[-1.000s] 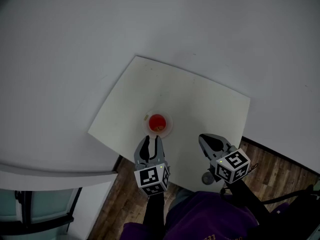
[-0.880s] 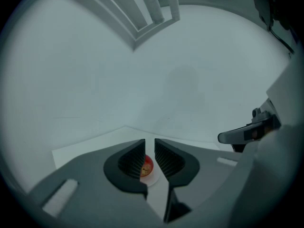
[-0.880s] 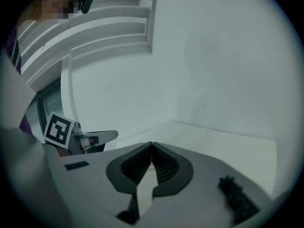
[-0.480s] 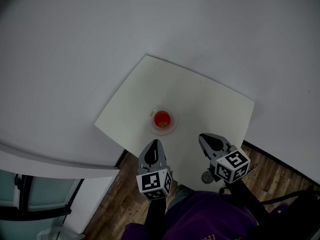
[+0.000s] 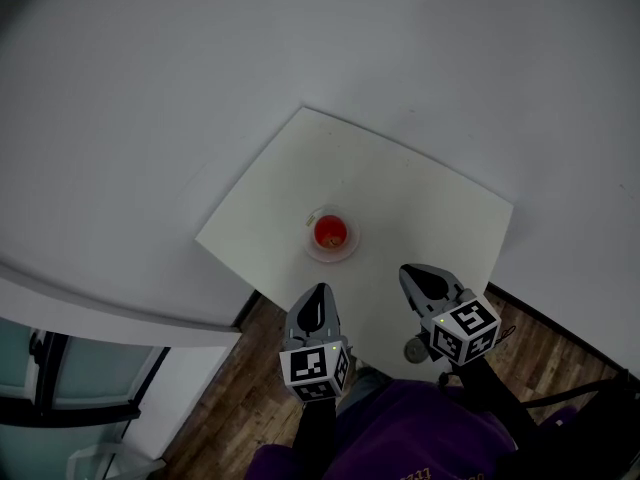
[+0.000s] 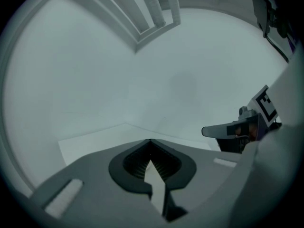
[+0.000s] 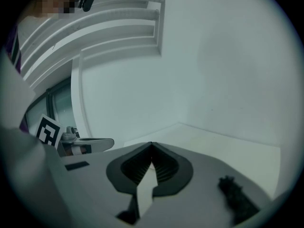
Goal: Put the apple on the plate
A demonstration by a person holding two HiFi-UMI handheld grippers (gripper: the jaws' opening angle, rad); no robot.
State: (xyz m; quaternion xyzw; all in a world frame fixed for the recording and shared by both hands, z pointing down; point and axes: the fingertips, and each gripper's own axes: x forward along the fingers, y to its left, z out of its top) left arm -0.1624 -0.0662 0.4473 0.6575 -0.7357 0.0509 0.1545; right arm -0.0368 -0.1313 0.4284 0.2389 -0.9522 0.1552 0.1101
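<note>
One red apple (image 5: 330,233) sits on the small plate (image 5: 348,249) near the middle of the white table (image 5: 420,198), just beyond the left gripper (image 5: 320,293). That gripper is closed and empty, as is the right gripper (image 5: 412,276). Seen from above, the apple looks round, with no clear long axis or stem direction.

Person wearing a purple top (image 5: 420,436) with dark sleeves (image 5: 314,430). The left gripper (image 5: 320,291) and right gripper (image 5: 407,272) are grey, with black ribbed pads (image 6: 166,165), each bearing a cube (image 5: 312,366) of black-and-white square markers.
</note>
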